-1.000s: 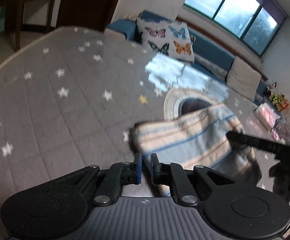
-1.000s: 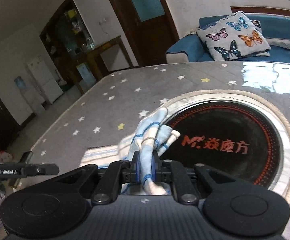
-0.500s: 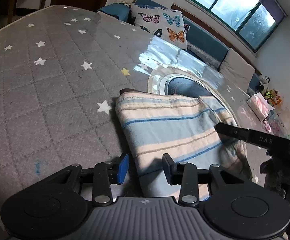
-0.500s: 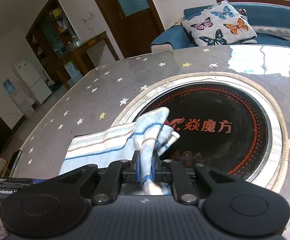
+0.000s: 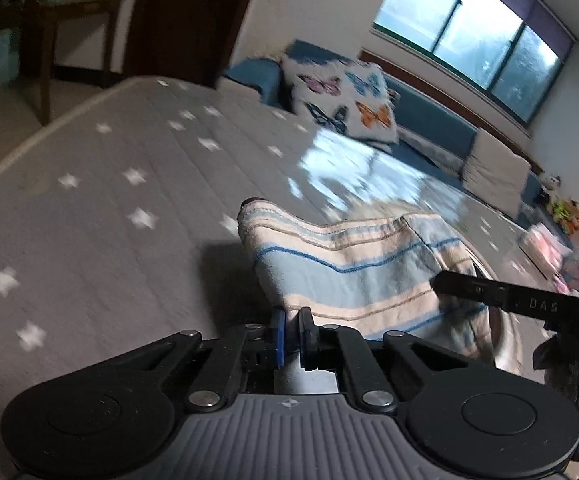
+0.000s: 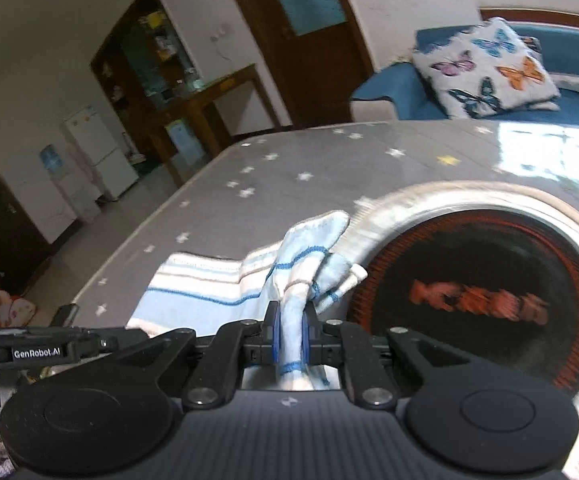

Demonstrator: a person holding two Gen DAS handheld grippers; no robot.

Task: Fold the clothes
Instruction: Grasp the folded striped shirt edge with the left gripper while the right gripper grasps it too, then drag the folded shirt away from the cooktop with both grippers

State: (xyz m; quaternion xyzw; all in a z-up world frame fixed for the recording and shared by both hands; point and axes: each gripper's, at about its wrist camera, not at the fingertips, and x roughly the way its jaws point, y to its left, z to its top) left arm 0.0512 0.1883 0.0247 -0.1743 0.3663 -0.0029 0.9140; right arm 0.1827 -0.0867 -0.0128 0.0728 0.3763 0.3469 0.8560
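Observation:
A blue, cream and tan striped cloth hangs lifted between both grippers over the grey star-patterned table. In the left wrist view my left gripper is closing its blue pads on the cloth's near edge, which runs into the narrow gap. The right gripper's black finger crosses the cloth's right side. In the right wrist view my right gripper is shut on a bunched fold of the cloth, which trails left toward the left gripper.
A round black cooker plate with orange lettering and a pale rim is set in the table on the right. Behind the table stands a blue sofa with a butterfly cushion. The table edge drops to the floor on the left.
The left gripper's jaws opened wide over the cloth's near edge, then closed on it. The cloth's left side has risen off the table. The right gripper kept its grip and shifted sideways.

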